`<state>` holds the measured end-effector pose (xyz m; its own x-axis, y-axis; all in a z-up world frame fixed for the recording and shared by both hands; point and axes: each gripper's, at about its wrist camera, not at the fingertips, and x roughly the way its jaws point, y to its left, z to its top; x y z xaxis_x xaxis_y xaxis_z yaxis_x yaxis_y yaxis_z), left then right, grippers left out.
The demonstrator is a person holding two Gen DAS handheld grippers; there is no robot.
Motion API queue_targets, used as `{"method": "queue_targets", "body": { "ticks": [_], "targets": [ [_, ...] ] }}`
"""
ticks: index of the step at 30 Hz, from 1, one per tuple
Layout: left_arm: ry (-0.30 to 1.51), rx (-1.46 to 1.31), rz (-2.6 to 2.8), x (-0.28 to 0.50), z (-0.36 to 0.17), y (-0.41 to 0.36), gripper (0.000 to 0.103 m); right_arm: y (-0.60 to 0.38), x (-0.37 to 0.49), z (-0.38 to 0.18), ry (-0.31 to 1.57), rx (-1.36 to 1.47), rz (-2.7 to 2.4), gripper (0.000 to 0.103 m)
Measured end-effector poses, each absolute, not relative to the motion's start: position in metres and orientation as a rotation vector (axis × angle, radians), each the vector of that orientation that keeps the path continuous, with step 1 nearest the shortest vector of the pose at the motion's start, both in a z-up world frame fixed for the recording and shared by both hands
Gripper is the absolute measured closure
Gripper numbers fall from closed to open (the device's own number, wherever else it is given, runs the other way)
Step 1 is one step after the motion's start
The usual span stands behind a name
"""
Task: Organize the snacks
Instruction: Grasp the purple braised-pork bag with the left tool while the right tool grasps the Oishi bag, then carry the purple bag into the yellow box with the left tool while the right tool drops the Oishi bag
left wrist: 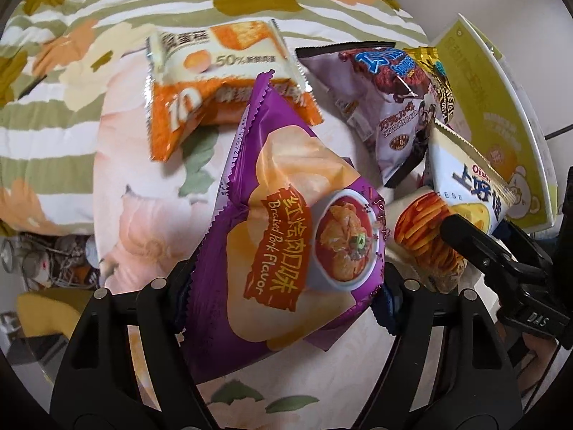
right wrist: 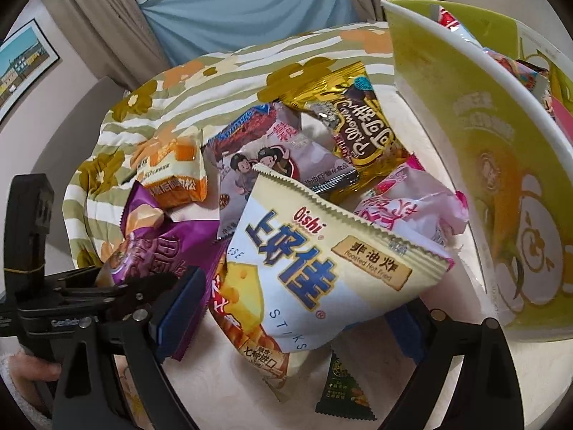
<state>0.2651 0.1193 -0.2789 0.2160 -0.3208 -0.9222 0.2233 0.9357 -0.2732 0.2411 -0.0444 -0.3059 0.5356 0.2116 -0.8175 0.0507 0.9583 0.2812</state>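
Inside the green box, several packets; left tool clamps purple bag, right tool Oishi bag.

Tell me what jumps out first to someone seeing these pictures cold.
The purple chip bag fills the left wrist view, clamped in the left tool. In the right wrist view the white Oishi bag sits between the right tool's fingers, above a heap of snack packets, with a yellow-green box at right.

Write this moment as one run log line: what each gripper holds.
left gripper: shut on purple chip bag | right gripper: shut on Oishi cheese sticks bag | green box: beside pile, some snacks inside
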Motion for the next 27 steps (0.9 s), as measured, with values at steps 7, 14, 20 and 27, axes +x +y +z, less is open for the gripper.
{"method": "queue_targets", "body": {
  "ticks": [7, 14, 20, 27],
  "targets": [
    [1.295, -0.103, -0.345, 0.256, -0.276, 0.131, 0.03, -0.028, 0.241, -0.306, 1.015, 0.226, 0.143, 0.031],
    [1.268, -0.129, -0.327, 0.24, -0.256, 0.146, 0.03, -0.017, 0.234, -0.296, 1.011, 0.217, 0.171, 0.043],
    [1.224, -0.136, -0.324, 0.227, -0.225, 0.152, 0.03, -0.013, 0.221, -0.274, 0.981, 0.204, 0.179, 0.048],
    [1.14, -0.121, -0.365, 0.222, -0.174, 0.141, 0.03, -0.021, 0.197, -0.226, 0.891, 0.209, 0.171, 0.049]
  ]
}}
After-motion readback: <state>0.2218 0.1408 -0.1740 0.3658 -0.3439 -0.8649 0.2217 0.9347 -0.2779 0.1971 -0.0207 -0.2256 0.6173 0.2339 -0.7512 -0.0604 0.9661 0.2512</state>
